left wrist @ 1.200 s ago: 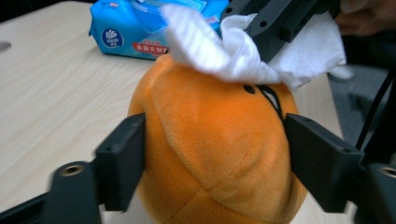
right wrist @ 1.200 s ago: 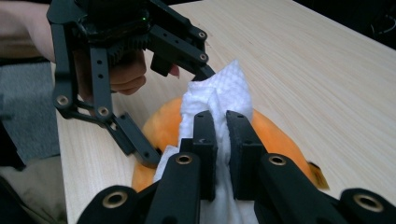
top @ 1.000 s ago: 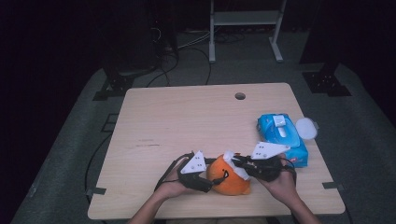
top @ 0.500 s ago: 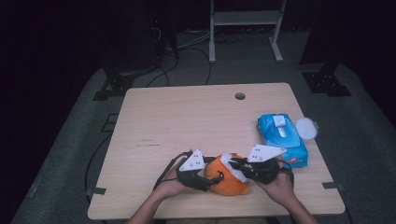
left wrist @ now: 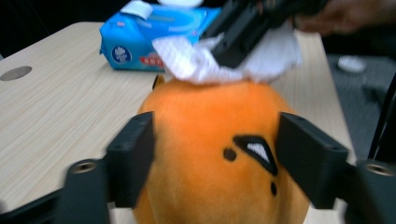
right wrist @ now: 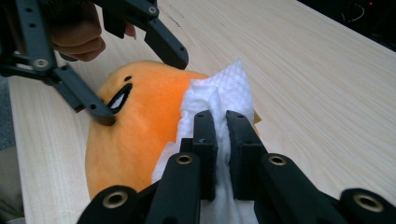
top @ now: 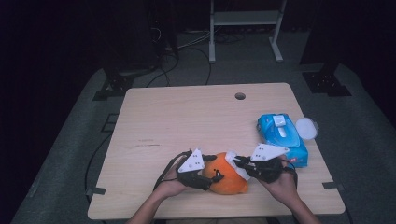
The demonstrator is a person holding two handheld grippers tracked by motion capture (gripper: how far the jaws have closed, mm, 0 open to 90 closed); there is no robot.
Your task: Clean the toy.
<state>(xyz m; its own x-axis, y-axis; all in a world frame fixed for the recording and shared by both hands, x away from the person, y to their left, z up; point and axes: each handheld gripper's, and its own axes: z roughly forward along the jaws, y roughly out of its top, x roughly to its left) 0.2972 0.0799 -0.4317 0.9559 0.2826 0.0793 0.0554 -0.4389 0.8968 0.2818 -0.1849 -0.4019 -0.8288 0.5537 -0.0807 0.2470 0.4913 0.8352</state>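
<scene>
An orange plush toy (top: pixel 226 179) with a drawn face lies near the table's front edge. My left gripper (top: pixel 212 169) grips it from the left. In the left gripper view both pads (left wrist: pixel 133 154) press into its sides (left wrist: pixel 210 140), and the jaws have just been closing on it. My right gripper (top: pixel 237 163) comes in from the right, shut on a white wipe (right wrist: pixel 219 91). The wipe (left wrist: pixel 196 60) rests on the toy's top (right wrist: pixel 144 121). The right gripper view has its jaws (right wrist: pixel 220 126) pinching the wipe tightly, with the left gripper (right wrist: pixel 140 88) beyond.
A blue pack of wipes (top: pixel 282 139) lies at the right of the table, its white lid (top: pixel 306 127) beside it. A cable hole (top: pixel 240 96) sits near the far edge. The wooden table (top: pixel 187 121) stretches bare behind the toy.
The right gripper with the wipe has shifted slightly left over the toy. The left hand has kept its place on the toy.
</scene>
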